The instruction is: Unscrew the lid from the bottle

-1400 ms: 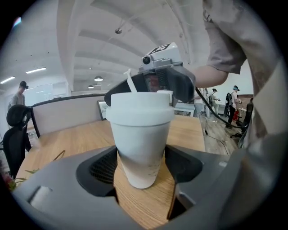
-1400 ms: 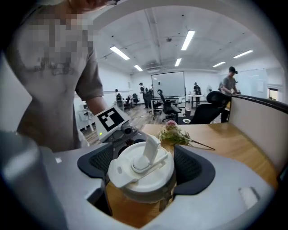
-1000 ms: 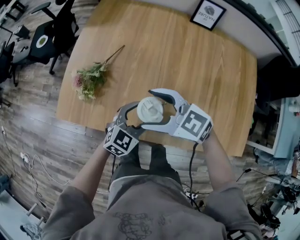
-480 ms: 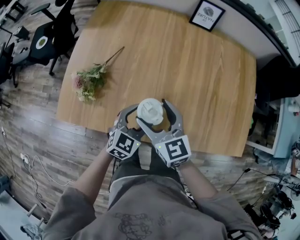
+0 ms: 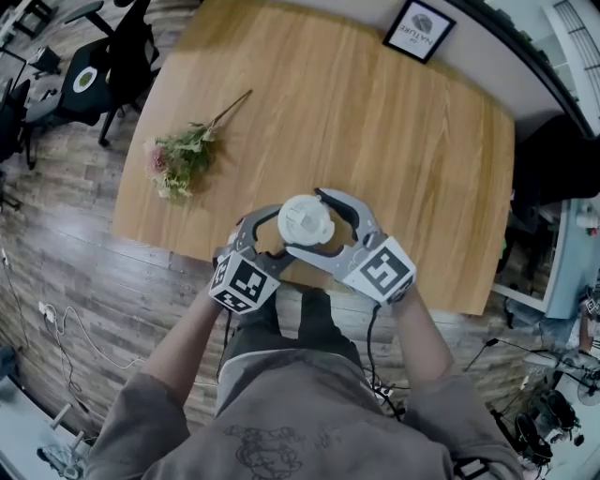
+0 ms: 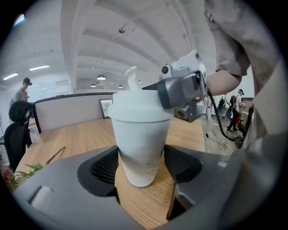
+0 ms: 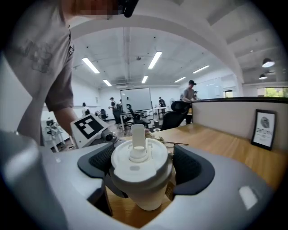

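1. The bottle (image 6: 140, 148) is a white, tapered vessel. In the head view it sits over the near edge of the tabletop (image 5: 394, 141), at 6 o'clock of the board. The views do not show whether its base rests on the wood.
2. The lid (image 7: 140, 164) is white and round and is seated on the bottle's top. A flip tab (image 7: 138, 132) stands upright from its centre.
3. The left gripper (image 6: 140, 168) reaches in from 7 o'clock of the bottle in the head view. Its jaws stand moderately wide and clamp the bottle body below the lid, with one dark ribbed pad against each side wall.
4. The right gripper (image 7: 141, 168) reaches in from 4 o'clock, at a higher level than the left gripper. Its jaws stand close to their widest and bracket the lid rim, with a pad against it at 3 o'clock and at 9 o'clock in the right gripper view.
5. The left marker cube (image 5: 244, 283) lies at 7 o'clock of the lid and the right marker cube (image 5: 380, 269) at 4 o'clock. Both lie beyond the tabletop's near edge.
6. A flower sprig (image 5: 183, 155) lies flat on the tabletop at 10 o'clock of the bottle, well apart from it.
7. A framed picture (image 5: 417, 28) stands at the far edge of the tabletop, at 1 o'clock of the bottle.
8. Office chairs (image 5: 112, 56) stand on the plank floor (image 5: 66, 281) off the tabletop's left end, at 10 to 11 o'clock.
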A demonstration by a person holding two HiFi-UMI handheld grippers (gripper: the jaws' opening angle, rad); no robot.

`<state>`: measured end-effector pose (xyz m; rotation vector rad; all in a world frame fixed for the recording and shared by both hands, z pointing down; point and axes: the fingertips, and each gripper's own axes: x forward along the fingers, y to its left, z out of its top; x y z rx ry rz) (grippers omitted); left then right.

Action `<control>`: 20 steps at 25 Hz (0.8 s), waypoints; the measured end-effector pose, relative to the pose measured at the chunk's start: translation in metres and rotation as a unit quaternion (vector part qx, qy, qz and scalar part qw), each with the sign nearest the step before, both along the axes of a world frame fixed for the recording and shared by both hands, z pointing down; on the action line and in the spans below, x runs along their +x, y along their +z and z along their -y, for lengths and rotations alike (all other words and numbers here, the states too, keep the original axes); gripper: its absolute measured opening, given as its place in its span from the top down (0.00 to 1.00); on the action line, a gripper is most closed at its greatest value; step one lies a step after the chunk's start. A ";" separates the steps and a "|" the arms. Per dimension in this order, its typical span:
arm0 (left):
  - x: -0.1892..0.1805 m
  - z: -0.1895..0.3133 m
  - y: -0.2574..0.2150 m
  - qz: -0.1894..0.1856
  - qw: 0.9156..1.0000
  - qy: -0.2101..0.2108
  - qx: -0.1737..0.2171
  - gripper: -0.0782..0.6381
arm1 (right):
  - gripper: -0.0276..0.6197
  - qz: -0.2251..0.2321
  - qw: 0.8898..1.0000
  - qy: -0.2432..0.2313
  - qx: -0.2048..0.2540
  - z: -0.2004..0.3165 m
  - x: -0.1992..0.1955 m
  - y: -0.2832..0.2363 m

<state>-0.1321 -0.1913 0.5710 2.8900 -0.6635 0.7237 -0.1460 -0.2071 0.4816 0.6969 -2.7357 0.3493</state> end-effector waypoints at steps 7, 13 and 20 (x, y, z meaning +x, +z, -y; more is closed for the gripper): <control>0.000 0.001 0.000 -0.002 0.999 0.030 -0.009 0.45 | 0.30 0.015 0.982 -0.186 -0.037 -0.003 -0.005 -0.002; -0.002 0.002 0.001 0.000 0.999 0.033 -0.007 0.45 | 0.30 0.009 0.978 -0.205 -0.039 -0.004 -0.006 0.000; -0.002 0.000 0.002 -0.002 1.000 0.017 -0.010 0.45 | 0.28 0.028 0.999 0.043 0.001 0.013 0.006 -0.023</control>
